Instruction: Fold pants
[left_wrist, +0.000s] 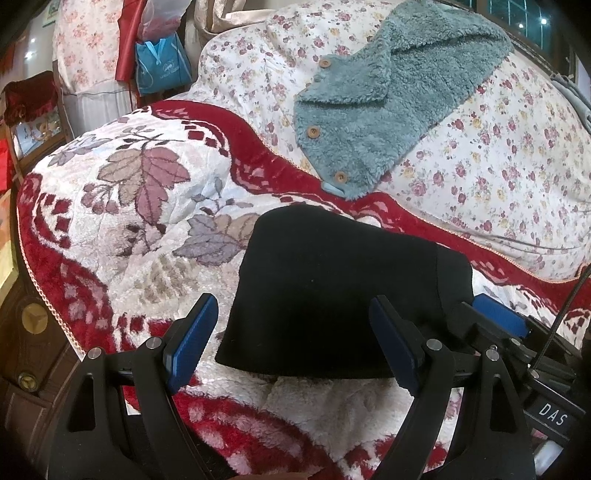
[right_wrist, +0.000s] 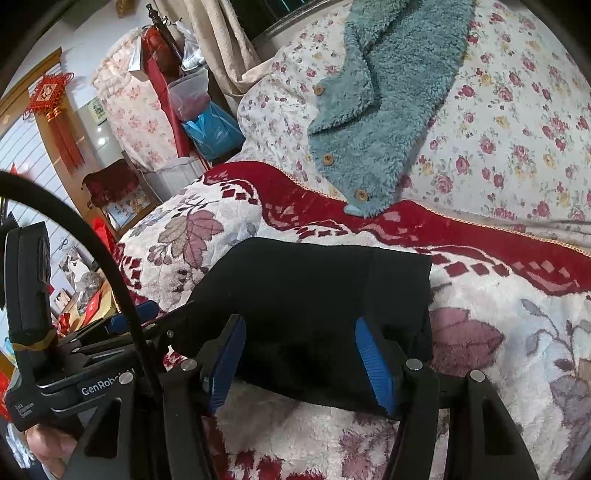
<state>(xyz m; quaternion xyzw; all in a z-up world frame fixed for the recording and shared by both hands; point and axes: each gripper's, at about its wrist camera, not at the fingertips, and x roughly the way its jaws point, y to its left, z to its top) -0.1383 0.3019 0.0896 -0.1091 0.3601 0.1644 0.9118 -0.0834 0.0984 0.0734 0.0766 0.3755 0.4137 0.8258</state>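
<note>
Plush red-and-cream floral blanket (left_wrist: 122, 229) covers the bed, with a teal fleece buttoned jacket (left_wrist: 388, 110) lying further back on a rose-print quilt (left_wrist: 498, 155). Both the left tool (left_wrist: 295, 343) and the right tool (right_wrist: 301, 354) sit with fingers spread apart at the near edge of the black folded pants (left_wrist: 332, 288), gripping nothing; any next fold likely goes best if each pinches a near corner evenly. Pants lie as a compact, smooth, flat rectangle mid-blanket.
</note>
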